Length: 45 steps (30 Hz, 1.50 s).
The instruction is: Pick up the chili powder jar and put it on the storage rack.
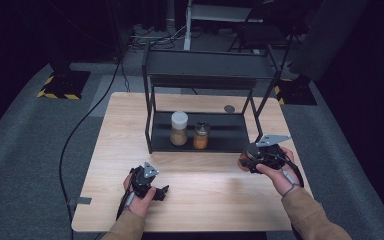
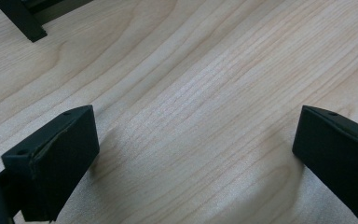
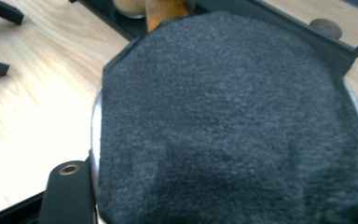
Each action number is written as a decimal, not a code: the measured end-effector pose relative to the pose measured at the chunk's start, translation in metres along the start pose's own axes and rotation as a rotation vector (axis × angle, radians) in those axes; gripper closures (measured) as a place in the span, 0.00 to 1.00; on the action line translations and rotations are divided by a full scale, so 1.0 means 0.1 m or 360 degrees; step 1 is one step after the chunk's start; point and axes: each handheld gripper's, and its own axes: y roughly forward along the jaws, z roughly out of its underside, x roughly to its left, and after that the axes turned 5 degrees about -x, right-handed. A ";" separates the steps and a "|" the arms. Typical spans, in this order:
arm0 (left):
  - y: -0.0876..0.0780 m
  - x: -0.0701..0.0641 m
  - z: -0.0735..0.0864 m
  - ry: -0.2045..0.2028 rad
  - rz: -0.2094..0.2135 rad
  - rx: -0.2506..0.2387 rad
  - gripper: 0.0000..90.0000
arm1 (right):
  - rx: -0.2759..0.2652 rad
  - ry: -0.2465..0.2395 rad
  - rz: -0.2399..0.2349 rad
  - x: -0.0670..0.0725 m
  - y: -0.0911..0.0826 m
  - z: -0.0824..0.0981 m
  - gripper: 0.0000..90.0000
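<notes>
My right gripper [image 1: 246,163] is at the table's right side, just in front of the black rack [image 1: 200,75]. It is shut on a round, brownish jar-like thing [image 1: 242,162]. In the right gripper view that thing's dark grey felt face [image 3: 233,121] is close to the camera, with one finger [image 3: 67,191] at its left edge. My left gripper [image 1: 163,192] is low over the front left of the wooden table [image 1: 200,195]. In its own view the left gripper [image 2: 196,154] stands open, with bare wood between the jaws.
A white-capped jar [image 1: 179,128] and a shorter dark-capped jar of orange powder [image 1: 201,135] stand side by side on the rack's lower shelf. A small dark disc [image 1: 229,108] lies on the table behind the rack. A cable [image 1: 80,125] trails over the floor at the left.
</notes>
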 end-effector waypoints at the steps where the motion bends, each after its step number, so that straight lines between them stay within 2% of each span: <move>1: 0.00 0.00 0.00 0.0000 0.0000 0.0000 0.00 | 0.0000 0.0000 0.0001 -0.02 0.01 -0.01 0.35; 17: 0.00 -0.01 0.00 -0.0004 -0.0001 0.0001 0.00 | -0.0008 -0.0016 0.0041 -0.21 0.16 -0.27 0.35; 27: -0.01 -0.01 0.01 -0.0007 -0.0002 0.0001 0.00 | 0.0045 -0.0024 0.0072 -0.30 0.38 -0.41 0.35; 31: -0.01 -0.01 0.01 -0.0007 -0.0002 0.0001 0.00 | 0.0038 -0.0020 0.0074 -0.32 0.45 -0.46 0.35; 43: -0.01 -0.01 0.00 -0.0007 -0.0002 0.0001 0.00 | 0.0034 0.0004 0.0050 -0.34 0.76 -0.51 0.35; 45: -0.01 -0.01 0.00 -0.0006 -0.0001 0.0001 0.00 | 0.0042 -0.0010 0.0042 -0.34 0.81 -0.51 0.35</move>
